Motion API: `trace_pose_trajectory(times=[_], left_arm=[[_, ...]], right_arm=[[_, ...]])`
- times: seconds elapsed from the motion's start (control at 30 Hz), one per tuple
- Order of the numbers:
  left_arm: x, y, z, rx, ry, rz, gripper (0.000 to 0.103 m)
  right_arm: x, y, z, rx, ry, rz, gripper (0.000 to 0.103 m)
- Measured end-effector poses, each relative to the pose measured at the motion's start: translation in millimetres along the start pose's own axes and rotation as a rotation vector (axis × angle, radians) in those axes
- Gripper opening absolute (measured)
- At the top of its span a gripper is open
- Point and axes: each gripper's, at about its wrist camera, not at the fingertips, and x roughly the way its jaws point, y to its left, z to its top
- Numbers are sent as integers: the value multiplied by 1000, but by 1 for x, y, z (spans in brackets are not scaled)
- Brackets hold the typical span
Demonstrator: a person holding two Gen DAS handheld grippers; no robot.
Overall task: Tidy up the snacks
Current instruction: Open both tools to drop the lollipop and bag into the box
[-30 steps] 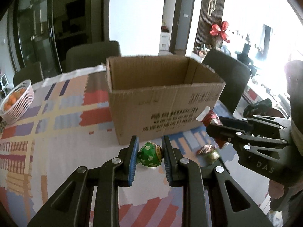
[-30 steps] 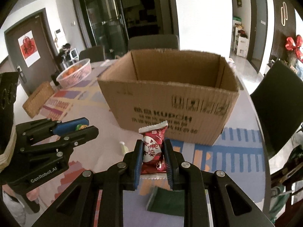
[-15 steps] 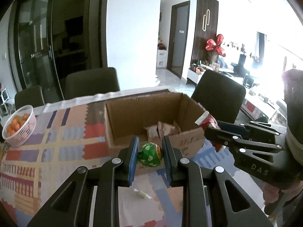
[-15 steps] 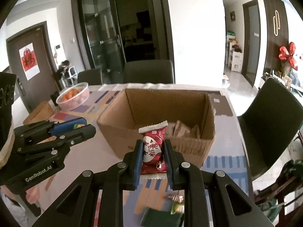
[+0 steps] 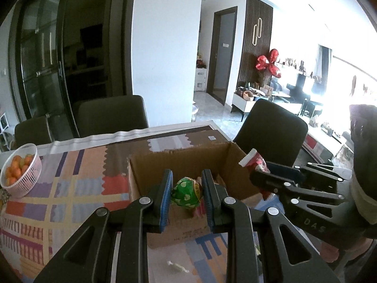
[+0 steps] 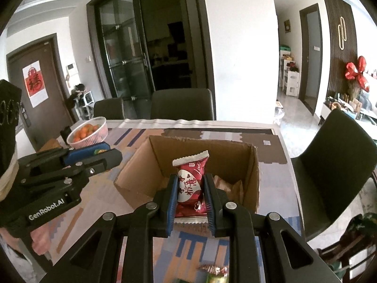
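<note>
The right gripper (image 6: pixel 190 192) pinches a red packet (image 6: pixel 190 184) printed "Love", above the open cardboard box (image 6: pixel 255 172). The left gripper (image 5: pixel 186 197), marked "GenRobot.AI", squeezes a green candy (image 5: pixel 186 193) over the same box, which holds what look like tan packets (image 6: pixel 227 186). A pink basket (image 5: pixel 29 176) holds oranges.
</note>
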Motion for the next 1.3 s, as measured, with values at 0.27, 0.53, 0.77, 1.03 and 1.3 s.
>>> trace_pose_trajectory(times=[0.27, 0.53, 0.77, 1.03, 1.3], left_arm=[[36, 8, 13, -11, 39, -15, 26], [71, 11, 15, -16, 85, -13, 26], [71, 10, 6, -2, 89, 64, 58], [32, 7, -3, -23, 47, 127, 66], [-7, -4, -18, -17, 31, 167, 69]], right_arm=[[31, -16, 11, 10, 54, -20, 23], [53, -27, 12, 14, 103, -39, 23], [64, -31, 10, 35, 117, -64, 45], [43, -27, 2, 30, 81, -77, 46], [12, -15, -7, -6, 43, -48, 46]])
